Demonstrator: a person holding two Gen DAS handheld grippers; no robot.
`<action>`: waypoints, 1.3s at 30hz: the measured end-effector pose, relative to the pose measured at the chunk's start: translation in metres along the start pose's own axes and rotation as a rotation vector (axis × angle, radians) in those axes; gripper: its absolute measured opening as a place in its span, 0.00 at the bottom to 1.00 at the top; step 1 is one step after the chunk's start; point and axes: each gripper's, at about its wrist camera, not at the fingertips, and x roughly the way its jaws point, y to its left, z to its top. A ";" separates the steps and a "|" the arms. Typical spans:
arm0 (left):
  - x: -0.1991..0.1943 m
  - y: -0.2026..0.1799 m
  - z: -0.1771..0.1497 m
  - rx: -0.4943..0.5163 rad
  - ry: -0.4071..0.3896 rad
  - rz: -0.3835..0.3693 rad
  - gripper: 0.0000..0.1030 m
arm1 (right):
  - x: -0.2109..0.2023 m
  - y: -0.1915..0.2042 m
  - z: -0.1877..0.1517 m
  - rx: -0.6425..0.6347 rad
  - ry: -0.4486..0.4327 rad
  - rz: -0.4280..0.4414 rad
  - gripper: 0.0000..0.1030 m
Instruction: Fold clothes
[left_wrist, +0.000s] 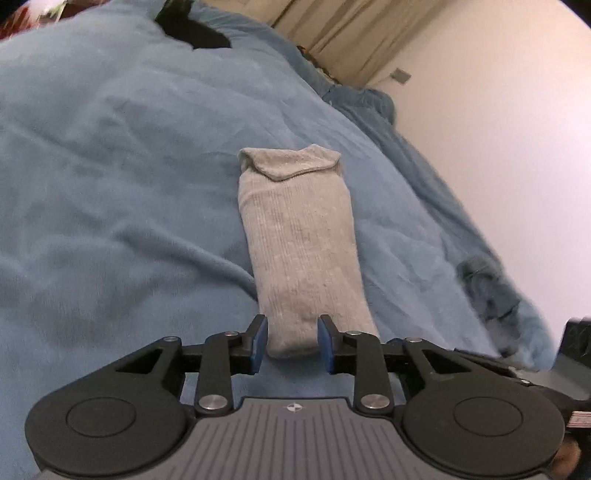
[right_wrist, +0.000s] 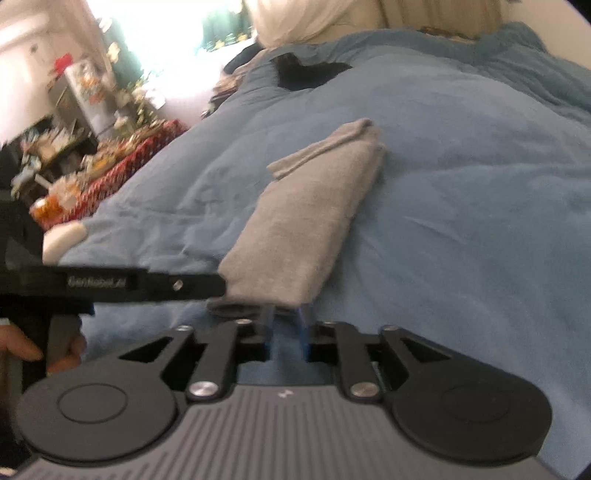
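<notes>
**Grey sock held at its near end on the blue bed**

While the left tongs (left_wrist: 291, 341) stand at the near end of the grey sock (left_wrist: 301, 243), their blue pads touch it on both sides, so they grip the sock. In the right wrist view the right tongs (right_wrist: 286, 325) are narrowly parted at the sock's (right_wrist: 306, 218) near edge; the picture is blurred there and I cannot tell if they pinch the cloth. From the left side the black body of the left gripper (right_wrist: 110, 284) reaches to the same end. Beyond the tongs the sock lies flat on the blue blanket (left_wrist: 122, 158) of the bed, with its far end folded over as a small flap. Farther away, a dark cloth (right_wrist: 310, 75) rests on the blanket.
</notes>
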 end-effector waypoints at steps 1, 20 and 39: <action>-0.003 0.004 -0.001 -0.034 -0.012 -0.016 0.44 | -0.004 -0.007 0.000 0.036 -0.005 0.008 0.24; 0.007 0.028 0.036 -0.214 -0.030 -0.065 0.53 | 0.017 -0.049 0.048 0.212 -0.044 0.031 0.35; 0.041 0.018 0.018 -0.078 0.068 -0.050 0.48 | 0.081 -0.035 0.060 0.159 0.038 0.033 0.20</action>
